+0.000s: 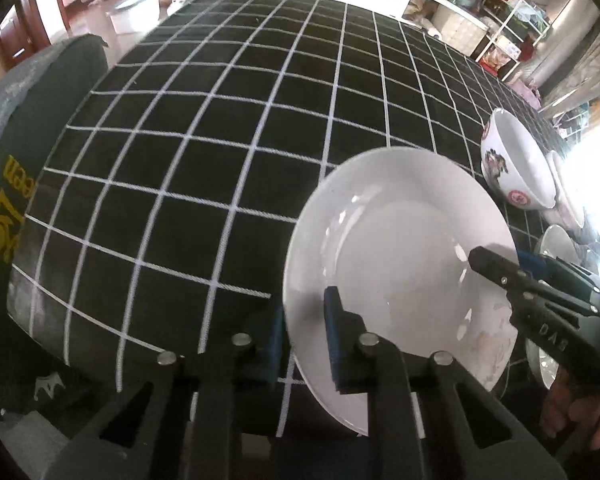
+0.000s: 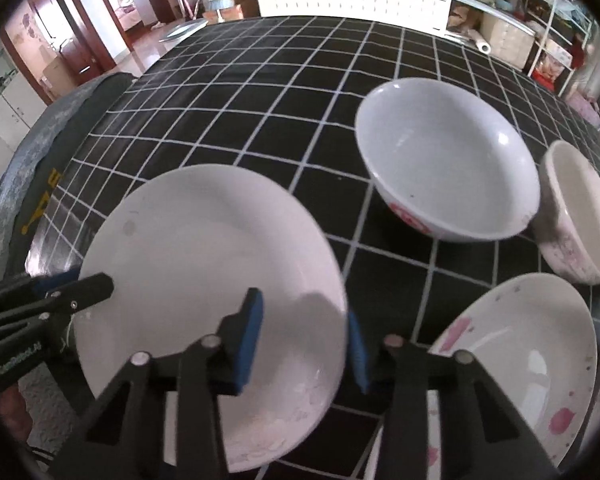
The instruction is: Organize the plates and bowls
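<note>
Both hand-held grippers are at one white plate (image 2: 204,280), which sits near the left on the checked surface (image 2: 260,100).

The left hand-held gripper (image 1: 304,344) has its jaws astride the plate's near-left rim, spread with a gap showing. The right hand-held gripper (image 2: 304,344) straddles the right rim, jaws likewise spread; whether any pad touches is unclear.

The step in hand looks like taking hold of this plate. Next, the jaws need to close on the rim, then lift it level, probably toward the pink-speckled plate (image 2: 532,344) at near right. A bowl (image 2: 448,160) and a smaller bowl (image 2: 580,212) stand farther right.
</note>
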Action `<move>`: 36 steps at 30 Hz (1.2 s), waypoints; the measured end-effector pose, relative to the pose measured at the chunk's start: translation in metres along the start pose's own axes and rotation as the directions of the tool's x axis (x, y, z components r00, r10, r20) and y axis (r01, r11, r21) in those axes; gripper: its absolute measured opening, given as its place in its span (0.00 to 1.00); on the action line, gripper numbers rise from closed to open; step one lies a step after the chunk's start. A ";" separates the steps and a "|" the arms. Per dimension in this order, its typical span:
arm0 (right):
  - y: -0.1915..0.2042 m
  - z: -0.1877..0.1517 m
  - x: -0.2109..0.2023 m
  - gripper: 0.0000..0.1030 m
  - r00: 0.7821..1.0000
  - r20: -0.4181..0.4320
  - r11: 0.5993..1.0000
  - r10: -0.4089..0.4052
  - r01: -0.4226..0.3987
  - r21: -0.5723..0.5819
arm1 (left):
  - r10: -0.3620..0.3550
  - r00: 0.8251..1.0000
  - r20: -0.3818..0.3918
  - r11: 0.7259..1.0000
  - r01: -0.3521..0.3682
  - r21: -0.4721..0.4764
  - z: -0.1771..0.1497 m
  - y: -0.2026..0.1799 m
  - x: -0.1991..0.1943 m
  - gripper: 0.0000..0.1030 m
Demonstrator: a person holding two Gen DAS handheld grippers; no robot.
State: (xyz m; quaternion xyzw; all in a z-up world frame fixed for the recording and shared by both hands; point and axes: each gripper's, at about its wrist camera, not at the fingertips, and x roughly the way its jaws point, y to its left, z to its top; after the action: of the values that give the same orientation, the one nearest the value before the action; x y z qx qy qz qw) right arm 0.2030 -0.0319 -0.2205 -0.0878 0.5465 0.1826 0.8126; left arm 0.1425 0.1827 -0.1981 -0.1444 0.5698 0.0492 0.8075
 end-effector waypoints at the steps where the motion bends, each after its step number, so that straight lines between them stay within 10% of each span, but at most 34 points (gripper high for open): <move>1: -0.002 0.000 0.001 0.39 1.000 -0.005 1.000 0.003 -0.003 0.006 | 0.000 1.000 0.000 1.000 0.000 0.000 -0.001 0.000 0.000 0.16; 29: -0.005 -0.005 0.001 0.35 0.999 -0.020 0.996 0.042 -0.040 0.076 | 0.019 1.000 -0.005 0.999 -0.019 -0.033 0.000 0.001 -0.002 0.16; 36: -0.025 -0.009 -0.053 0.35 0.996 0.081 0.994 0.047 -0.055 0.099 | 0.014 0.997 0.070 0.999 -0.011 -0.050 -0.004 -0.007 -0.044 0.16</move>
State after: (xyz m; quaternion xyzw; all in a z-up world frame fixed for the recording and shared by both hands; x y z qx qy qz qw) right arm 0.1869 -0.0684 -0.1769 -0.0253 0.5250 0.1788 0.8317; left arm 0.1256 0.1791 -0.1565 -0.1588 0.5408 0.0732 0.8228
